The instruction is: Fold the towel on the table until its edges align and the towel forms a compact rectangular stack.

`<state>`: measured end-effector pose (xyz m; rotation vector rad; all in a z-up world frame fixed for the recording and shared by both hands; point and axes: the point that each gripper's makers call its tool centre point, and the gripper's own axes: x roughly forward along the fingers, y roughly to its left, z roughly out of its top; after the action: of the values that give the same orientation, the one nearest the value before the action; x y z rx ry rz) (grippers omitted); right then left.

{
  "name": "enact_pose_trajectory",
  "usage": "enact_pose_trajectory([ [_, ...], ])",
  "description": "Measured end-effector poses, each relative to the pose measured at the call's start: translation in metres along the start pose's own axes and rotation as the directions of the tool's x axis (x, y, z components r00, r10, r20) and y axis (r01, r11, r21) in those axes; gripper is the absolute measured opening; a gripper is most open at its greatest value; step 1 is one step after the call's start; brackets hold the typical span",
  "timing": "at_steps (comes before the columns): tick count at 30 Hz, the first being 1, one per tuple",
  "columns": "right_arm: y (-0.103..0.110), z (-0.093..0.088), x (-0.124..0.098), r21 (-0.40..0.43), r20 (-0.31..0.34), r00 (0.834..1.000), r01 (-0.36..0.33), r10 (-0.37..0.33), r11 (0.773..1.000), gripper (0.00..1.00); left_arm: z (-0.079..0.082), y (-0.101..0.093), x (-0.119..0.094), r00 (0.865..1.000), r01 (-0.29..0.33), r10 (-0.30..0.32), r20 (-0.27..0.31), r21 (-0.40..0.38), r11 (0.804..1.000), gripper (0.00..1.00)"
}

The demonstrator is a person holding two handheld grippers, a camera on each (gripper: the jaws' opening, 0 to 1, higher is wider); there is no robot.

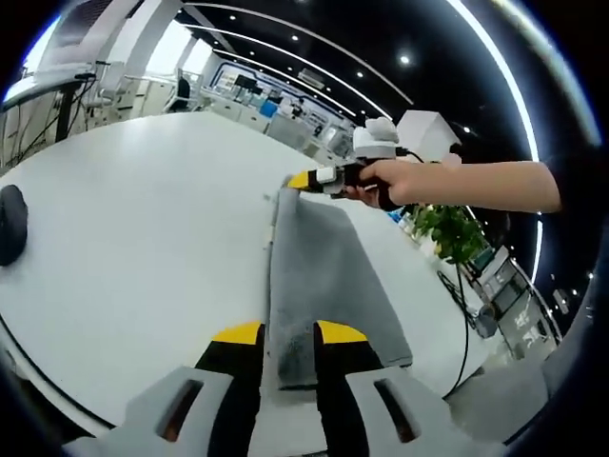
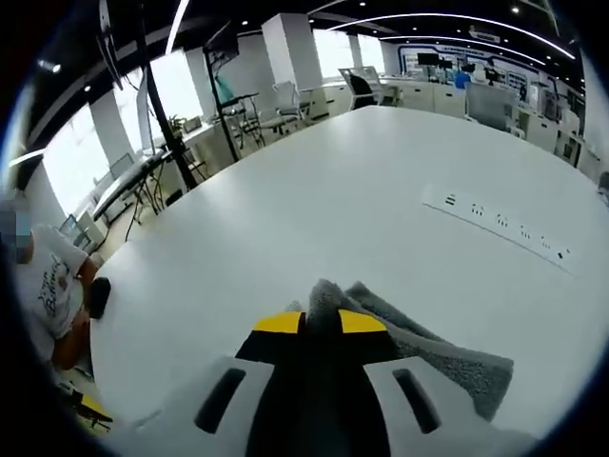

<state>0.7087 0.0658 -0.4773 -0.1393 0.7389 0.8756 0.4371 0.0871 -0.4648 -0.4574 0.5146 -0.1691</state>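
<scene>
A grey towel lies stretched as a long strip over the white table. My left gripper is shut on the towel's near end, the cloth pinched between its yellow-tipped jaws. The right gripper, held by a person's hand, grips the towel's far end. In the right gripper view the right gripper is shut on a bunched corner of the grey towel, which trails off to the lower right over the white table.
A dark round object sits at the table's left edge. A power-socket strip is set into the tabletop. A person in a white shirt stands beside the table. Potted plant, desks and chairs lie beyond.
</scene>
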Motion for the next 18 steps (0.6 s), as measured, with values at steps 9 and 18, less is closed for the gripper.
enact_pose_trajectory([
  [9,-0.01,0.011,-0.019,0.001,0.044,0.999,0.008,-0.008,1.0,0.14,0.013,0.008,0.013,1.0,0.004,-0.003,-0.008,0.051,0.999,0.22],
  [18,-0.037,0.004,-0.036,0.031,0.05,0.998,0.041,-0.042,0.999,0.15,0.028,0.012,0.035,0.999,0.023,-0.019,-0.043,0.105,0.994,0.23],
])
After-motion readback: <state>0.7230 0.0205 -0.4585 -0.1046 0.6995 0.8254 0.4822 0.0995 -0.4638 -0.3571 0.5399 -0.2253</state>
